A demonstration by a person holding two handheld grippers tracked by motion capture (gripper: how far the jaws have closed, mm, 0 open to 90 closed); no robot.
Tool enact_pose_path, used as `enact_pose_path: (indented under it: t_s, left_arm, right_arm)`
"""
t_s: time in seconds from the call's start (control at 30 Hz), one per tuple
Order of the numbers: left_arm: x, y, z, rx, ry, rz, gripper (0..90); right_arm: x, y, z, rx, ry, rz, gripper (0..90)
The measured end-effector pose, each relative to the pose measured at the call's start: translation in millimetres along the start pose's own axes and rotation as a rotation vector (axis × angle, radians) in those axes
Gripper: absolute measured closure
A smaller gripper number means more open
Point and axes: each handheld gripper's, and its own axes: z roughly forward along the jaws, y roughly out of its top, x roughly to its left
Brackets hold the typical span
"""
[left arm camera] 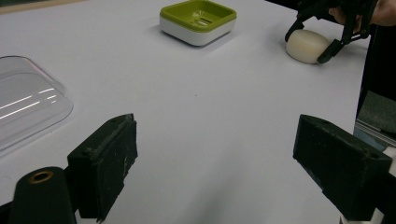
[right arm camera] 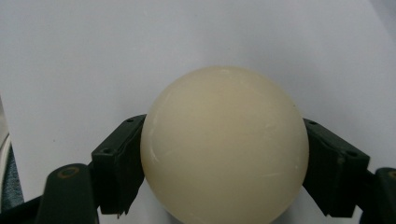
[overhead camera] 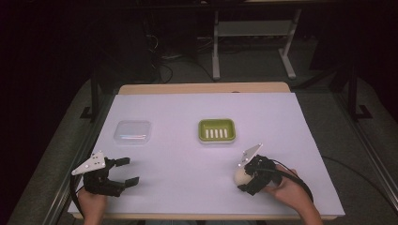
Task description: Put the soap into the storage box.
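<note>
Cream soap clamped at the near right

Cream-coloured, rounded soap [right arm camera: 224, 144] sits between the jaws of the right gripper [overhead camera: 248, 176], both pads pressed to its sides, low over the white table [overhead camera: 187, 178]. Beyond the soap and to its left stands the green soap dish [overhead camera: 216, 130]. Farther left lies a clear plastic lid [overhead camera: 133, 132]. Well left of the soap, the left gripper [overhead camera: 126, 171] gapes wide, holding nothing.

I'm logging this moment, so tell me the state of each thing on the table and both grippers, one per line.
Cream soap bar: clamped between the right gripper's jaws.
Green soap dish: upright, empty, nothing touching it.
Clear plastic lid: lying on the table, untouched.
Right gripper: shut on the soap bar.
Left gripper: open, jaws wide apart, holding nothing.
</note>
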Motion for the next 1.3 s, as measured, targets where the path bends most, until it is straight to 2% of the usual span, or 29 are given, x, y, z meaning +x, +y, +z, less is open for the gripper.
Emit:
enact_pose_path:
  t_s: [0.77, 0.97, 1.3]
  left_arm:
    - [-0.3, -0.6, -0.1, -0.002, 0.003, -0.007, 13.0]
    - [-0.2, -0.9, -0.5, -0.005, 0.003, -0.009, 13.1]
    - [-0.3, -0.7, -1.1, -0.006, 0.004, -0.009, 13.1]
  right_arm:
    - [1.8, 1.7, -1.0, 0.016, -0.015, -0.01, 23.1]
    - [2.1, 3.8, -1.4, 0.025, -0.003, -0.012, 23.3]
    - [-1.3, 10.4, -11.5, 0.016, 0.001, -0.016, 23.3]
